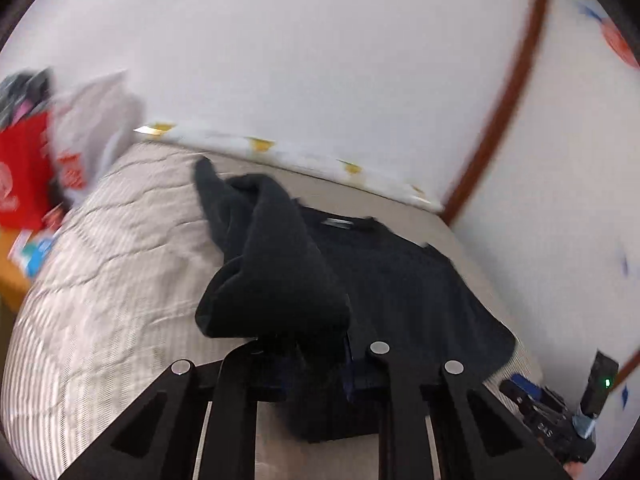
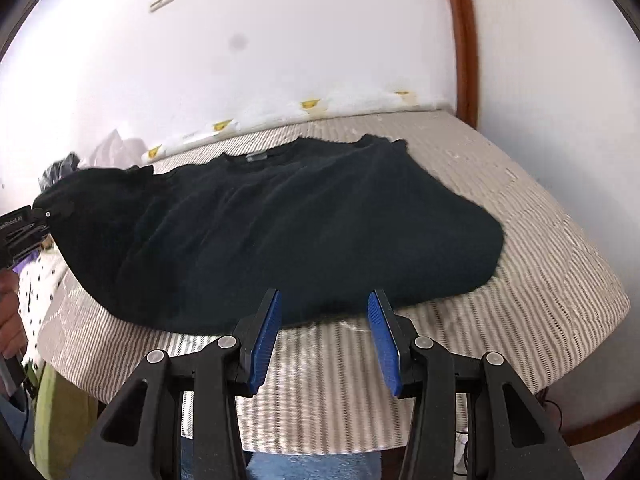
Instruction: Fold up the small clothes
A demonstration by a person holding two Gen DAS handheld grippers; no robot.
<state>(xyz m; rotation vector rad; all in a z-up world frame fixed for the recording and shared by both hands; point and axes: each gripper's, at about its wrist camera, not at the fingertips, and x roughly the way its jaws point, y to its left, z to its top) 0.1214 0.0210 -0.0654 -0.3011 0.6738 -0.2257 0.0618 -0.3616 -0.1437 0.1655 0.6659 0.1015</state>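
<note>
A black sweater (image 2: 300, 232) lies spread on the striped bed cover (image 2: 520, 300), neck toward the wall. My left gripper (image 1: 316, 356) is shut on the sweater's left sleeve (image 1: 272, 260), which is lifted and drapes over the fingers, hiding their tips. In the right wrist view that left gripper (image 2: 28, 228) sits at the sweater's left end, held by a hand (image 2: 10, 320). My right gripper (image 2: 324, 308) stands open just at the near hem, its blue pads (image 2: 266, 340) apart with nothing between them. From the left wrist view, the right gripper (image 1: 552, 412) shows at the lower right.
A red bag (image 1: 24, 172) and a grey garment (image 1: 96, 128) pile up at the bed's left end. A white cloth with yellow marks (image 1: 304, 156) runs along the wall. A brown wooden frame (image 2: 464, 40) rises at the right. The bed's near edge (image 2: 320, 432) lies under my right gripper.
</note>
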